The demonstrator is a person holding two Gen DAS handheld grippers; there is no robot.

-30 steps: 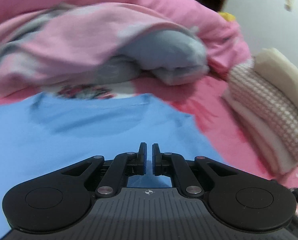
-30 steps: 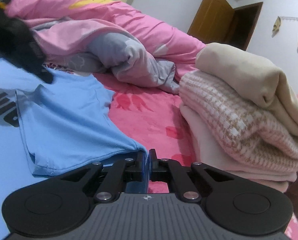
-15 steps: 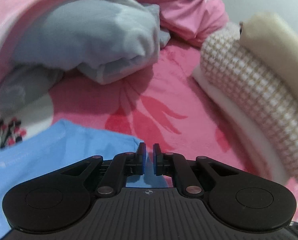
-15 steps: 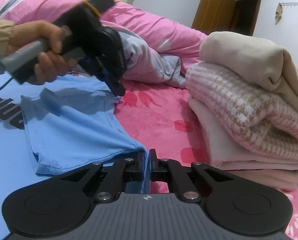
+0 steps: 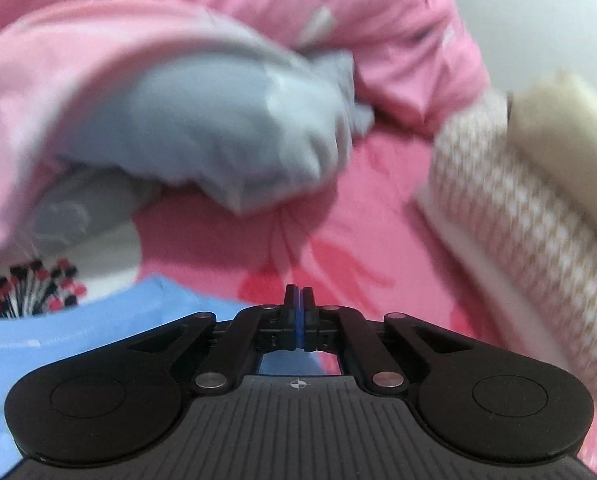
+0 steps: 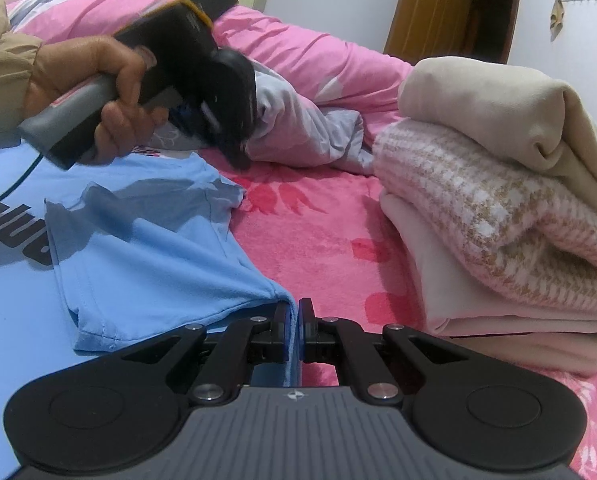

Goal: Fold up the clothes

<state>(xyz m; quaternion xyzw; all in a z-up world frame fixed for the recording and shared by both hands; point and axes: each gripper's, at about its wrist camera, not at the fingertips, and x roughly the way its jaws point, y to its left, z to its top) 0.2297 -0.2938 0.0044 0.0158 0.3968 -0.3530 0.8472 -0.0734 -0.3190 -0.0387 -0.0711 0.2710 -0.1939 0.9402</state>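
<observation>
A light blue T-shirt point(image 6: 146, 248) with dark lettering lies flat on the pink bed. My right gripper point(image 6: 297, 320) is shut on the shirt's near right edge and pulls the cloth taut. My left gripper point(image 5: 297, 312) is shut with nothing visibly between its pads; it hovers above the shirt's far right corner point(image 5: 98, 320). In the right wrist view the left gripper point(image 6: 234, 156) is held in a hand above the shirt's far corner point(image 6: 218, 188), not touching it.
A stack of folded garments point(image 6: 498, 220), beige on top of a pink-and-tan knit, stands at the right. A rumpled pink and grey duvet point(image 6: 298, 120) lies behind the shirt. Pink floral bedsheet point(image 6: 330, 248) shows between shirt and stack.
My left gripper closed its small gap and lifted away from the shirt's far corner. My right gripper kept its hold on the shirt edge and barely moved.
</observation>
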